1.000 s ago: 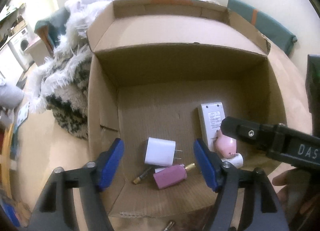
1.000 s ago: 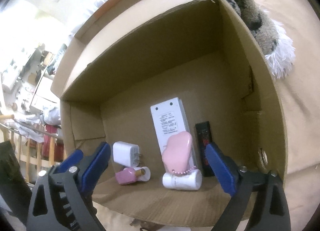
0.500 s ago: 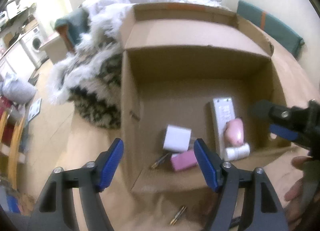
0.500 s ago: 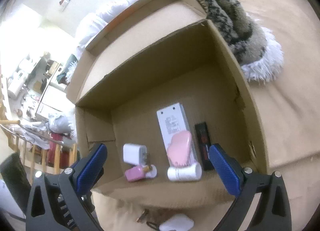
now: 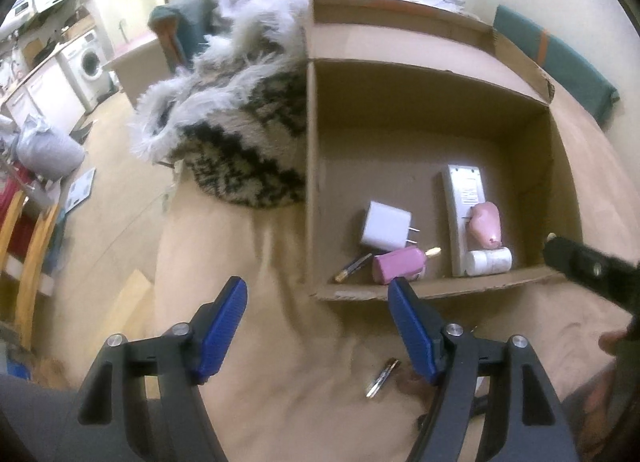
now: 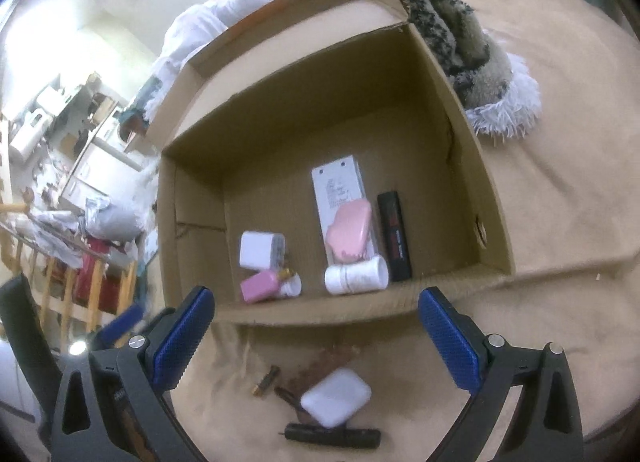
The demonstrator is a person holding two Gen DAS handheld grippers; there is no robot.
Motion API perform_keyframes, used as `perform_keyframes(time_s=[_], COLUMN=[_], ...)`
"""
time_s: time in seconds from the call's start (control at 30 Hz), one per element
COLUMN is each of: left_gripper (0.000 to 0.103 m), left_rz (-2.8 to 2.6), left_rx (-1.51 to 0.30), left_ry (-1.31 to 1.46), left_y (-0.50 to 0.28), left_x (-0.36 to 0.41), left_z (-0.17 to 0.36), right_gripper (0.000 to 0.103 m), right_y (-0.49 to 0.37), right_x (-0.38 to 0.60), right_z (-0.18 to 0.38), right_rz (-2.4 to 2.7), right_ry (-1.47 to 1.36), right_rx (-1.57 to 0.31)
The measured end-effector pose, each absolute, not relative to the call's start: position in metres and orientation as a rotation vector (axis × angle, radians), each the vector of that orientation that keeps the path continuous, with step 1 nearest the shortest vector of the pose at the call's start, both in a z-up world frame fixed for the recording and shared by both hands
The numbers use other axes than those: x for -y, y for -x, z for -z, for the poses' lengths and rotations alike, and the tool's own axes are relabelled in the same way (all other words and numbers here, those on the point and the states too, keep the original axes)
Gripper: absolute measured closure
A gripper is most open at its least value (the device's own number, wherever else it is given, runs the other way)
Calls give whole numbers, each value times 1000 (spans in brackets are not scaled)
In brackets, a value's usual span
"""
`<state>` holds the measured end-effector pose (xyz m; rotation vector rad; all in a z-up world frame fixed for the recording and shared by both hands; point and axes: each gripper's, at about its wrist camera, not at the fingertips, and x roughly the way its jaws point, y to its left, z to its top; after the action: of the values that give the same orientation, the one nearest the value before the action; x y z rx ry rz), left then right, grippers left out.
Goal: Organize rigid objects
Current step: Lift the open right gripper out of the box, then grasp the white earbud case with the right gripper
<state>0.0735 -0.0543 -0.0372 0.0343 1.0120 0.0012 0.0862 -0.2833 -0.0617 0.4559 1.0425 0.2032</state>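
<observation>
Beyond both claws, the cardboard box (image 6: pixel 460 133) holds a white remote (image 6: pixel 340 189), black stick (image 6: pixel 394 238), charger (image 6: pixel 260 250) and pink bottle (image 6: pixel 260 286). Below the right gripper (image 6: pixel 316 326), spread empty, lies a white case (image 6: pixel 336 402); its smoothness could cause a slip. Left gripper (image 5: pixel 318 326) likewise gapes empty.

Cardboard box (image 6: pixel 460 141) holding small items, white case (image 6: pixel 335 402) outside, claw (image 6: pixel 316 338) open

both grippers, left (image 5: pixel 316 326) and right (image 6: pixel 316 336), tilt downward, jaws apart, empty.
</observation>
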Motion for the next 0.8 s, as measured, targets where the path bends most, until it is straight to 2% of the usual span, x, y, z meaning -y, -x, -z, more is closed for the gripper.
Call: perform_keyframes(time_s=[0.57, 0.8], left_gripper=[33, 33], left_rz=[9, 66], left_rx=[-1076, -1232], left_ry=[-33, 24], left_y=[-44, -49], left_x=[48, 52], left_z=[50, 86], right_gripper=[0, 0], right_y=[-35, -39], right_x=[289, 311], right_z=[74, 91], right_rz=[-170, -81], right_ry=[-455, -543], right_rx=[-1092, -1145])
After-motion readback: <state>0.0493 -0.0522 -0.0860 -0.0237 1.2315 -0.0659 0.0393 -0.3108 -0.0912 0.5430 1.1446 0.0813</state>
